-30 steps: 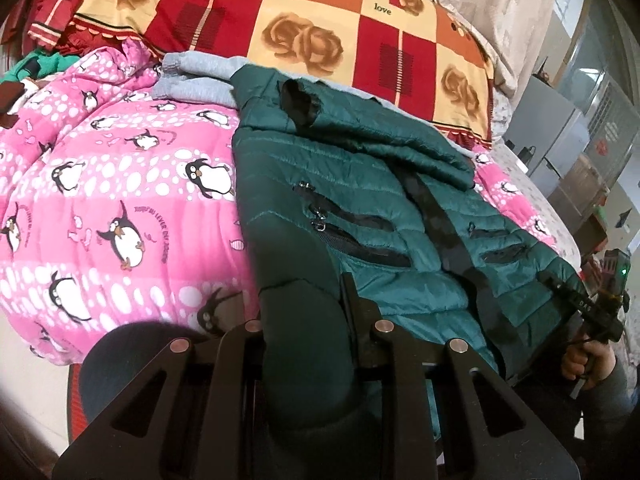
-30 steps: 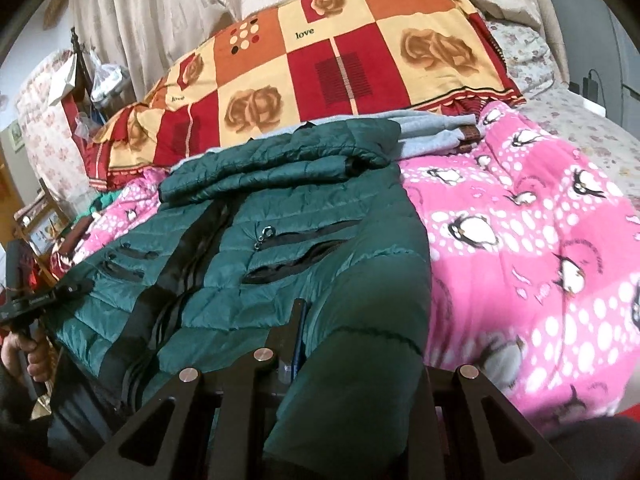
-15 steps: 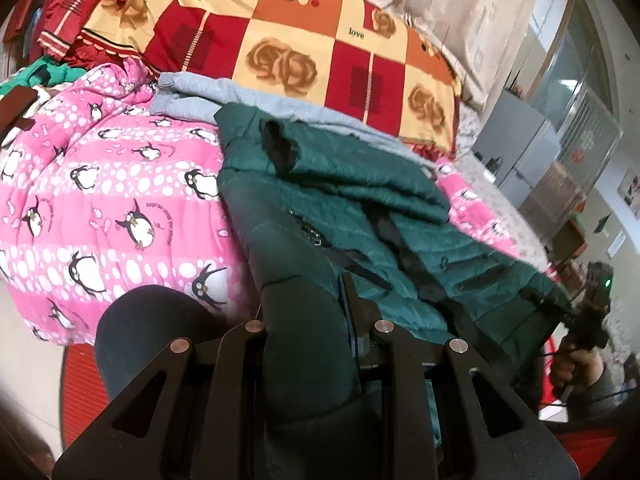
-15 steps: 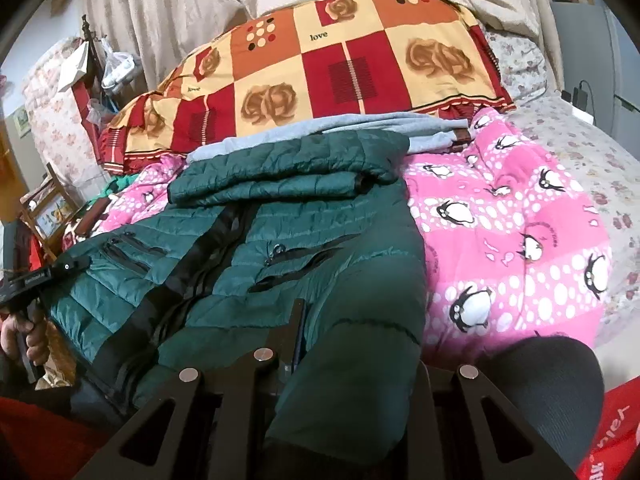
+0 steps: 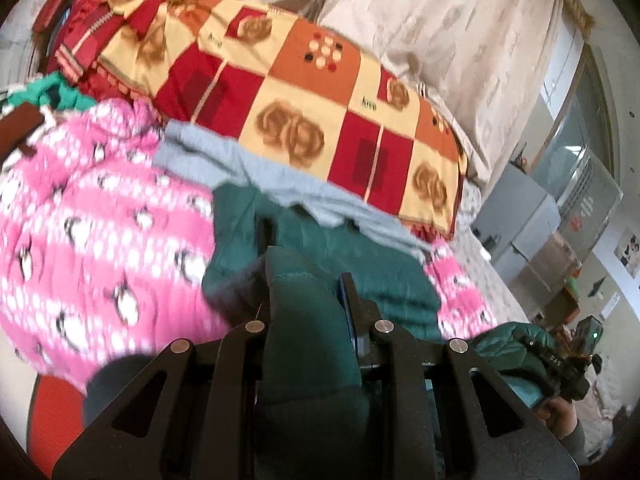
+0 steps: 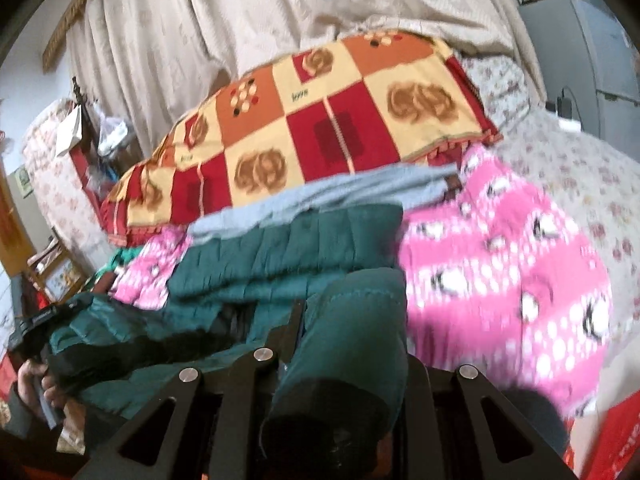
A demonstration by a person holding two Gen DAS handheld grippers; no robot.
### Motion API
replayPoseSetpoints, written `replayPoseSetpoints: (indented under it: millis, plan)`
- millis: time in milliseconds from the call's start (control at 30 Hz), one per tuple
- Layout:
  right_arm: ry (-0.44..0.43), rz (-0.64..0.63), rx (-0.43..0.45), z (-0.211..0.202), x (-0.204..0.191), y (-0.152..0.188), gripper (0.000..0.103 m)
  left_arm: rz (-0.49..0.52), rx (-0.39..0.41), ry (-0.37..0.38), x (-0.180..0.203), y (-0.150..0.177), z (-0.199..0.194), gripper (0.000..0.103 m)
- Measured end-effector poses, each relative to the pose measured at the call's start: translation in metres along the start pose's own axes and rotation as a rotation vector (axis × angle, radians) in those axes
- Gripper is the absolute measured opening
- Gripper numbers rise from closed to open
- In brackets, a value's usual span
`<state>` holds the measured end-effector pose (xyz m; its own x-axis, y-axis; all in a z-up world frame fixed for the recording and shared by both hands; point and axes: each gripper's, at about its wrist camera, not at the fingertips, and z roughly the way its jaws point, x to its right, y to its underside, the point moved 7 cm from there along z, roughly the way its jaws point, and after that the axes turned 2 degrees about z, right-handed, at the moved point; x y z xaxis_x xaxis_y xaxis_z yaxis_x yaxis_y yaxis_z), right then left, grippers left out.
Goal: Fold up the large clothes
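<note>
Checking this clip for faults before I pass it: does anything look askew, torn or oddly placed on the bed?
Nothing stands out. The green jacket lies across the pink penguin blanket, its near corners clamped in the left gripper and right gripper. No tear or spill shows, though both views are motion-blurred.

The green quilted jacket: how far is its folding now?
Done: a sleeve already lies folded across the green quilted jacket. In hand: left tongs and right tongs each pinch the hem, raised above the pink penguin blanket. Left: laying it over and flattening it.
</note>
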<state>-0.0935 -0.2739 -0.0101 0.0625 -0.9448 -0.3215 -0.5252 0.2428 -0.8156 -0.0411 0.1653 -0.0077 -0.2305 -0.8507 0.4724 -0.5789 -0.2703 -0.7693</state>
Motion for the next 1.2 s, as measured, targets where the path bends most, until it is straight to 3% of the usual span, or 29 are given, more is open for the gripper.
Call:
replayPoseSetpoints:
  millis: [300, 500, 600, 800, 900, 1200]
  plan:
    - [0.062, 0.035, 0.132, 0.053, 0.0, -0.085, 0.018, -0.079, 0.115, -0.045, -0.006, -0.07, 0.039, 0.019]
    - [0.098, 0.046, 0.085, 0.122, 0.015, -0.123, 0.018, -0.126, 0.088, -0.101, -0.026, -0.108, 0.106, 0.019]
    - [0.127, 0.038, 0.047, 0.163, 0.025, -0.133, 0.018, -0.107, 0.056, -0.165, -0.036, -0.12, 0.149, 0.019]
    - [0.182, 0.006, -0.107, 0.259, 0.042, -0.119, 0.019, -0.115, -0.052, -0.333, -0.08, -0.102, 0.236, 0.019]
    - [0.218, -0.044, -0.136, 0.289, 0.046, -0.111, 0.019, -0.103, -0.078, -0.385, -0.095, -0.088, 0.263, 0.019]
    - [0.196, -0.034, -0.255, 0.353, 0.062, -0.092, 0.025, -0.09, -0.14, -0.442, -0.118, -0.069, 0.309, 0.022]
